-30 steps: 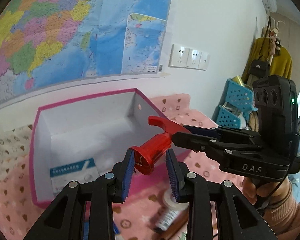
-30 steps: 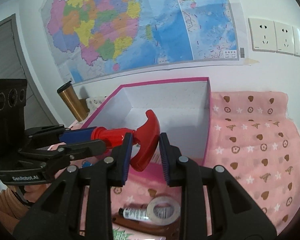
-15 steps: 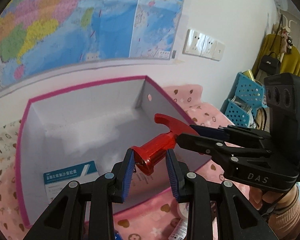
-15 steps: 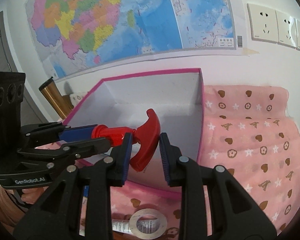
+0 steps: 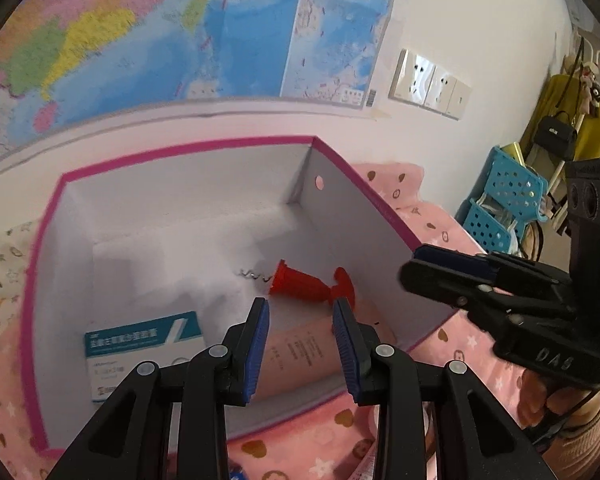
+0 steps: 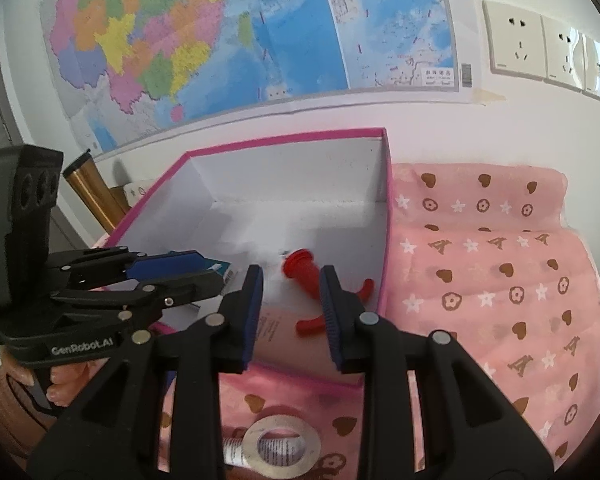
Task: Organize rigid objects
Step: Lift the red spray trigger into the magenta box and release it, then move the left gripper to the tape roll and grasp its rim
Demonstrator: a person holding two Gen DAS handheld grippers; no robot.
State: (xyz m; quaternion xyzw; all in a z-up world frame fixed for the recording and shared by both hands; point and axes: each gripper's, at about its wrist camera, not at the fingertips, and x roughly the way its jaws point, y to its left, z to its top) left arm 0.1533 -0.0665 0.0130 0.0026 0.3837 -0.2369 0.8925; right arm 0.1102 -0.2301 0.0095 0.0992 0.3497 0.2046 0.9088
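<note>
Now that both grippers have let go, the red corkscrew that they held between them a second ago lies on the floor of the pink-edged box (image 5: 188, 148), so one more item counts as put away. Seen from the left wrist, the box fills the middle of the view on the pink cloth (image 6: 500, 280), with a wall map (image 5: 180, 28) at twelve o'clock. A pink tube (image 5: 300, 352) rests on the box floor at about six o'clock, and a blue and white carton (image 5: 140, 344) lies at eight o'clock.

Above the box, the left gripper (image 5: 302, 344) hangs with its jaws spread and nothing between them. At three o'clock the right gripper (image 5: 446, 268) shows side-on; its own view has the jaws parted and empty (image 6: 290, 316).

On its side, the corkscrew (image 5: 308, 286) lies near the right wall, metal spiral pointing toward nine o'clock, touching neither gripper. Outside the box, a tape roll (image 6: 282, 446) and a small tube (image 6: 240, 446) wait at six o'clock in the right view, likely the next things to gather.
</note>
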